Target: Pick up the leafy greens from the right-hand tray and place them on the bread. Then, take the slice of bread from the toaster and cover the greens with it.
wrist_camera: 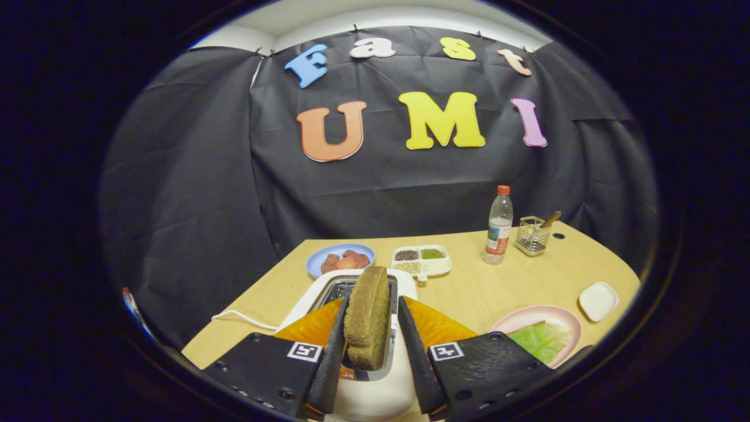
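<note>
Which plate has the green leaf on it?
The pink plate, just right of the gripper, holds the lettuce. The blue plate beyond the toaster has reddish food; the small white dish looks bare.

The tongs [370, 357] have flat screw-studded plates, each marked with a square white tag.

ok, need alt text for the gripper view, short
A slice of brown bread stands on edge between the claw fingers, over a white toaster on a wooden table; whether both fingers press it is unclear. Beyond the right finger, a pink plate holds leafy greens.
</note>
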The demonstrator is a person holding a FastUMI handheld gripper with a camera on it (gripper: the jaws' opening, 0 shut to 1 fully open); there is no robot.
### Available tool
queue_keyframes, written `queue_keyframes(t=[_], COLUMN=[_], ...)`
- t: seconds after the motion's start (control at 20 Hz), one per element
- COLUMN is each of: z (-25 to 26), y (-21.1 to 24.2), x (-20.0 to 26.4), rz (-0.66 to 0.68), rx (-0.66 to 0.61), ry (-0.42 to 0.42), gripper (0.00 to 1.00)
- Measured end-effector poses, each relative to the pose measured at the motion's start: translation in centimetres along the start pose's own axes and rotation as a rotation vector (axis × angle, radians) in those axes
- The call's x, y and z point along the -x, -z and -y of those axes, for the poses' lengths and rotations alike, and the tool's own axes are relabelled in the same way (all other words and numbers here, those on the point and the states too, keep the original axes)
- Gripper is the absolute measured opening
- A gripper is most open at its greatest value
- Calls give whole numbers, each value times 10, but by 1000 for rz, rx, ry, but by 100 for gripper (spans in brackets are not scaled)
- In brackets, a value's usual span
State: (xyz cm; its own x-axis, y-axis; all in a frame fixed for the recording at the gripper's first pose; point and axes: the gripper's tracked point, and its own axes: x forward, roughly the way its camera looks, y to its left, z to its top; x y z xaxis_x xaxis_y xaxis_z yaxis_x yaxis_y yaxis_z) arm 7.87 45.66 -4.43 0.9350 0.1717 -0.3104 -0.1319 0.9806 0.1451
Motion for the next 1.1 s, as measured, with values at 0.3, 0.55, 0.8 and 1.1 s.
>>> queue_keyframes(t=[0.3, 0.55, 0.8, 1.1], z=[-8, -3, 17, 76], y=[-14, -61, -80, -80], x=[12, 40, 65, 89], rz=[37, 134, 142, 219], rx=[-38, -126, -185, -143], ry=[-79, -172, -218, -168], gripper=[11, 10, 10, 10])
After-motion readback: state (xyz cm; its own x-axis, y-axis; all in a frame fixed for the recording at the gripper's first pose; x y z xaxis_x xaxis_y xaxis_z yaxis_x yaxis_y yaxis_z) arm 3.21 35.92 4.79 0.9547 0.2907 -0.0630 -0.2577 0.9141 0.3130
